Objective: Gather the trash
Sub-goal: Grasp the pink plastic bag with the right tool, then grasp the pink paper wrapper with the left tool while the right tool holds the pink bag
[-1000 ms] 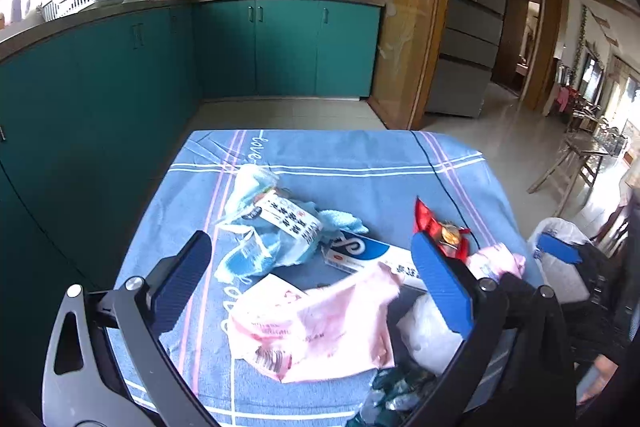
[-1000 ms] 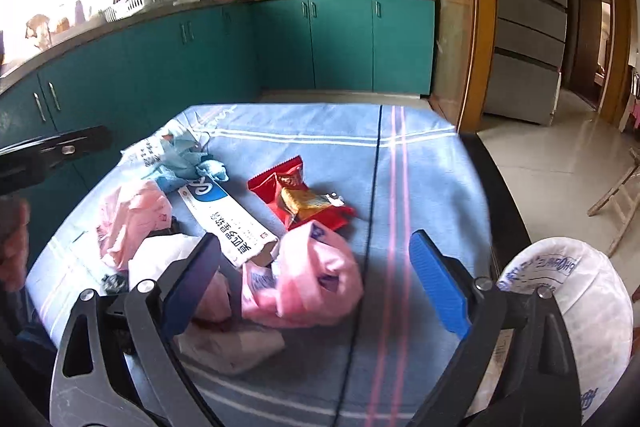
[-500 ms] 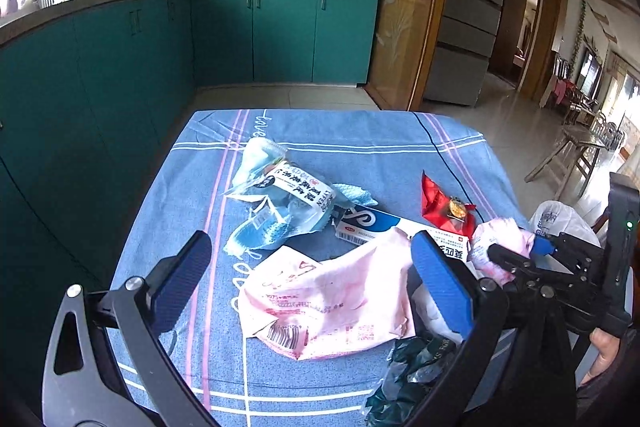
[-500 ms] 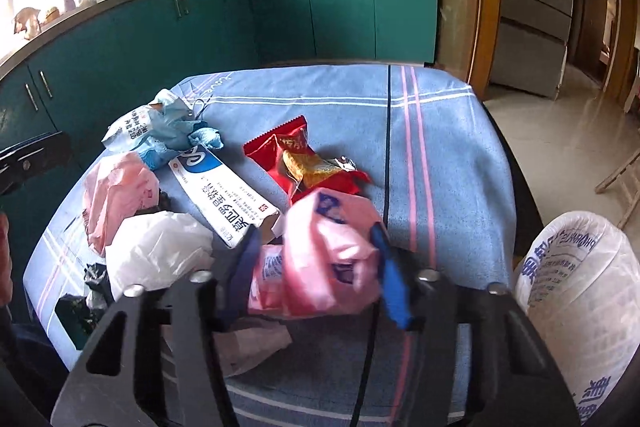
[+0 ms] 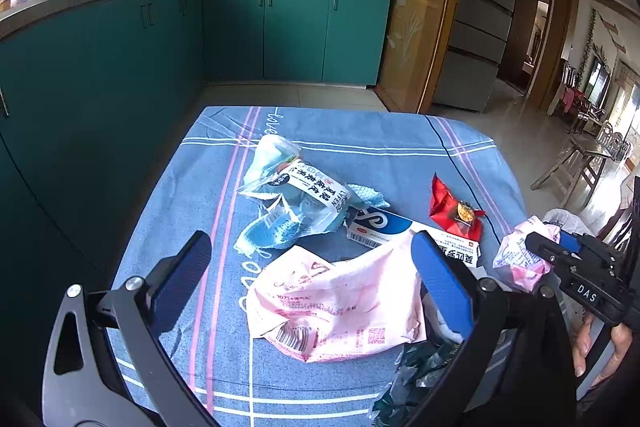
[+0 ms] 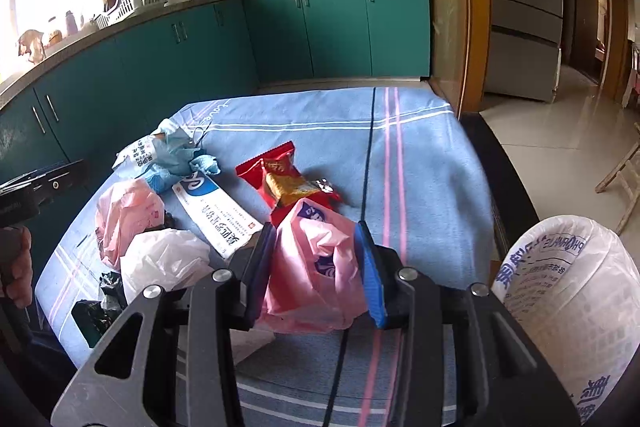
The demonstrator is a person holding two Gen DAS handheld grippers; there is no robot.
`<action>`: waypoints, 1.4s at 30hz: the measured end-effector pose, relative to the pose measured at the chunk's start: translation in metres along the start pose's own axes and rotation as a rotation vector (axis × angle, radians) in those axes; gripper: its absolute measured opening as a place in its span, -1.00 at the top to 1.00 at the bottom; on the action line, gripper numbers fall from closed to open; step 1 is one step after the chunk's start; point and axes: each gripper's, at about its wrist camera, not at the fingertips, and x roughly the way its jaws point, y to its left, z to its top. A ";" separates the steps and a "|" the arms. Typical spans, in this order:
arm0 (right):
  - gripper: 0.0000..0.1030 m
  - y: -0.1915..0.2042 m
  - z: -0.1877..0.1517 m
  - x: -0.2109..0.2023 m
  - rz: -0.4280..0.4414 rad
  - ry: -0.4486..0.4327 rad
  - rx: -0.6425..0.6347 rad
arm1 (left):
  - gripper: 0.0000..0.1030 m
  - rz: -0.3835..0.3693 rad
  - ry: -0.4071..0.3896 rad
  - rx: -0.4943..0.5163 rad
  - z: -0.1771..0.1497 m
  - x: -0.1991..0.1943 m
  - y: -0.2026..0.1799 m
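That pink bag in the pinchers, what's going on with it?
Someone is tidying trash off a table with a blue cloth, holding a pincher tool in each hand. The right gripper is squeezed shut on a crumpled pink bag. A white trash bag sits open just off the table's edge. The left gripper is open above a flat pink wrapper. A red snack packet and a toothpaste box lie on the cloth.

Between the right gripper's [image 6: 316,263] fingers sits the crumpled pink plastic bag [image 6: 316,267], the red snack wrapper [image 6: 286,177] just ahead, the long white toothpaste box [image 6: 218,209] ahead-left, and the white-lined bin [image 6: 572,303] off to its right.
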 end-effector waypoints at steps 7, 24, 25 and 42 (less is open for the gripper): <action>0.21 -0.004 -0.001 0.002 -0.014 0.005 0.002 | -0.93 0.000 0.001 0.011 0.000 0.000 -0.002; 0.21 -0.001 -0.003 0.006 -0.026 0.018 -0.014 | -0.93 -0.025 -0.010 0.061 -0.003 -0.006 -0.004; 0.21 -0.001 -0.004 0.006 -0.027 0.019 -0.015 | -0.93 -0.037 -0.014 0.082 -0.005 -0.008 -0.006; -0.22 -0.003 -0.006 0.013 -0.039 0.036 0.002 | -0.93 -0.115 0.124 0.145 -0.020 0.020 -0.036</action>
